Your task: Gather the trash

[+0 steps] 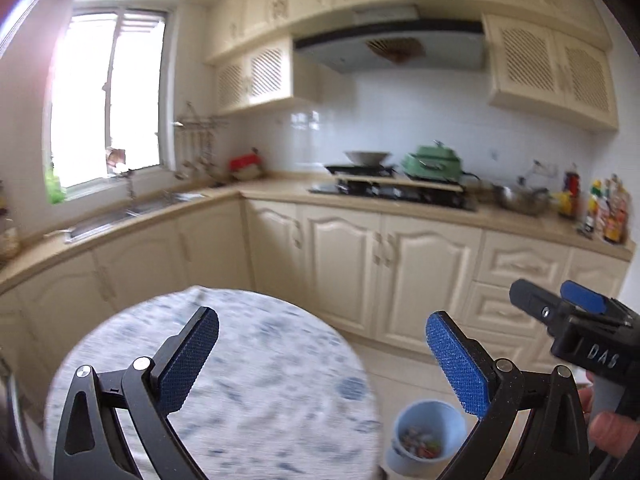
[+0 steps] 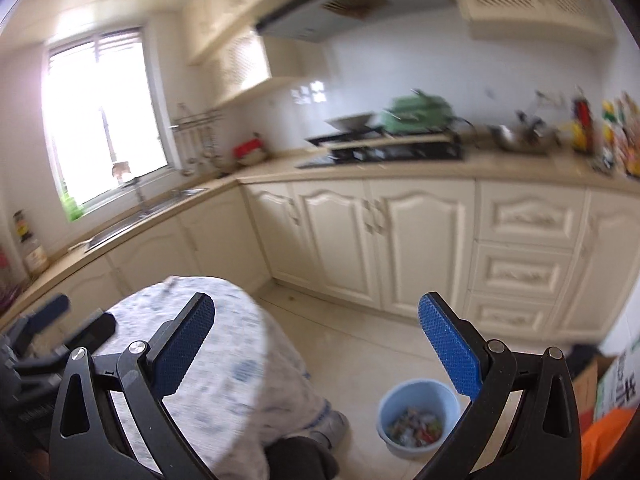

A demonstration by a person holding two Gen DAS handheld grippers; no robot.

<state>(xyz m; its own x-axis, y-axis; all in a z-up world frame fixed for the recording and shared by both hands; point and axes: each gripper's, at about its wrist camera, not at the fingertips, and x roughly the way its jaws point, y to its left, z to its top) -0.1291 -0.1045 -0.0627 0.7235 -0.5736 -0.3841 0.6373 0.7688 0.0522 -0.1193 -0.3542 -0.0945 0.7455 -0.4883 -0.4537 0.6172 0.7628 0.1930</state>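
Observation:
A light blue bin (image 1: 426, 436) (image 2: 416, 416) with colourful scraps inside stands on the tiled floor, right of a round table (image 1: 224, 380) (image 2: 208, 344) under a blue-and-white cloth. My left gripper (image 1: 322, 360) hangs open above the table's right half, nothing between its blue pads. My right gripper (image 2: 316, 346) is open and empty too, raised over the floor between table and bin. In the left wrist view the right gripper (image 1: 560, 304) shows at the far right, a hand on its handle. No loose trash shows on the table.
Cream kitchen cabinets (image 2: 400, 240) run along the far wall and left side, with a sink (image 1: 132, 212), a stove (image 1: 392, 190) carrying a green pot and a pan, and bottles (image 1: 608, 208) at the right. A cardboard box and something orange (image 2: 608, 424) sit at the floor's right edge.

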